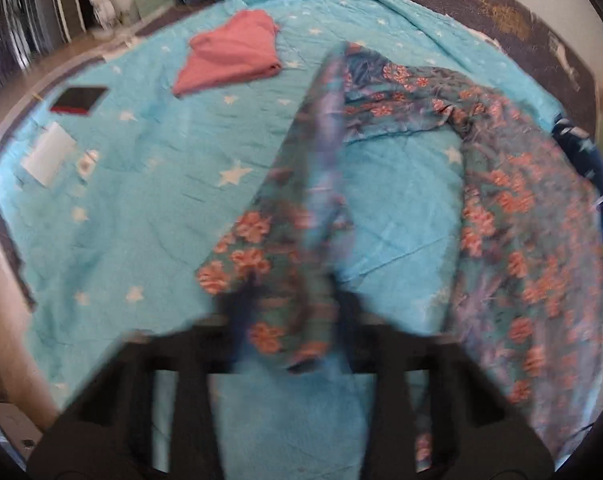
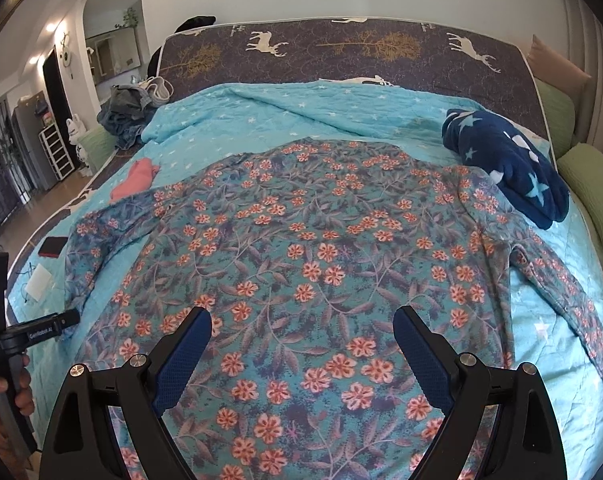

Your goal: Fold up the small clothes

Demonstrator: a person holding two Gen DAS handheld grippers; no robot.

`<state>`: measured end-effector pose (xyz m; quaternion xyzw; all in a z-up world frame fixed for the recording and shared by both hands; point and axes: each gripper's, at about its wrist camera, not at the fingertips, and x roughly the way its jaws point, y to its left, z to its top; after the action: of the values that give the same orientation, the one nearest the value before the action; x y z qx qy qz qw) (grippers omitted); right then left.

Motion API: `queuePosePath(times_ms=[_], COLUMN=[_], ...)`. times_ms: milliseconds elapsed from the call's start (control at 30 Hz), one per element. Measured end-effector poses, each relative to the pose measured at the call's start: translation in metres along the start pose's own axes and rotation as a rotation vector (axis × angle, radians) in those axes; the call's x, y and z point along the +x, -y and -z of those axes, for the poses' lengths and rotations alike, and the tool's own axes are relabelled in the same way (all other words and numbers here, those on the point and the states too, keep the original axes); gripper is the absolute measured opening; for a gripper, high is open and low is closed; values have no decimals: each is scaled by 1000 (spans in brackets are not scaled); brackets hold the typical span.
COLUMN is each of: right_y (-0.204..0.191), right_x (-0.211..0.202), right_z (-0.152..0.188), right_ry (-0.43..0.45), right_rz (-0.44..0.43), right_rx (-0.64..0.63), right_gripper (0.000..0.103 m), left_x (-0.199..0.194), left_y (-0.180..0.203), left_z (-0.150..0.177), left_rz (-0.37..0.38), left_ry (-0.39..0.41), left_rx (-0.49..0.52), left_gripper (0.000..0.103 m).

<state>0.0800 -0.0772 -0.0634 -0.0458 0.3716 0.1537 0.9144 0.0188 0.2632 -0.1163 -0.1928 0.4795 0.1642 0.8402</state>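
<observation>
A teal long-sleeved top with orange flowers [image 2: 301, 240] lies spread flat on the blue star quilt [image 2: 341, 108], its right sleeve stretched toward the bed's right edge. In the blurred left wrist view, the top's left sleeve [image 1: 321, 152] runs as a raised band from the body into my left gripper [image 1: 295, 312], whose dark fingers are shut on the bunched cuff. My right gripper [image 2: 303, 312] hovers open over the lower middle of the top, with nothing between its blue pads [image 2: 181, 356]. A hand holds the left gripper's handle [image 2: 21, 332] at the left edge of the right wrist view.
A folded pink garment [image 1: 233, 60] lies on the quilt's far left. A navy star fleece [image 2: 509, 164] sits at the right, near green pillows [image 2: 585, 196]. A black and red tablet [image 1: 79, 100] and a white pad [image 1: 47, 158] rest by the left edge. Jeans [image 2: 127, 112] are piled at the back left.
</observation>
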Motion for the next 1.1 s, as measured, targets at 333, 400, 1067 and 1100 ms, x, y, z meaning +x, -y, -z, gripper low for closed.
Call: queuePosePath(times_ms=[333,400,1067,1100], right_y=[14,19,148,148], right_x=[-3,-6,-15,-11], right_z=[-4,-5,12,10], right_ry=[18,28,-31,-44], right_rz=[20,24,53,13], right_rx=[32,46,313,310], right_gripper=[94,94,94,94], left_x=[-80,-95,-61,-64], left_y=[60,90,340,326], left_z=[-58,-72,21,18], left_rz=[14,23,278,253], left_ry=[289,356,281,290], left_rx=[180,253,929,910], left_gripper=[9,9,53,54])
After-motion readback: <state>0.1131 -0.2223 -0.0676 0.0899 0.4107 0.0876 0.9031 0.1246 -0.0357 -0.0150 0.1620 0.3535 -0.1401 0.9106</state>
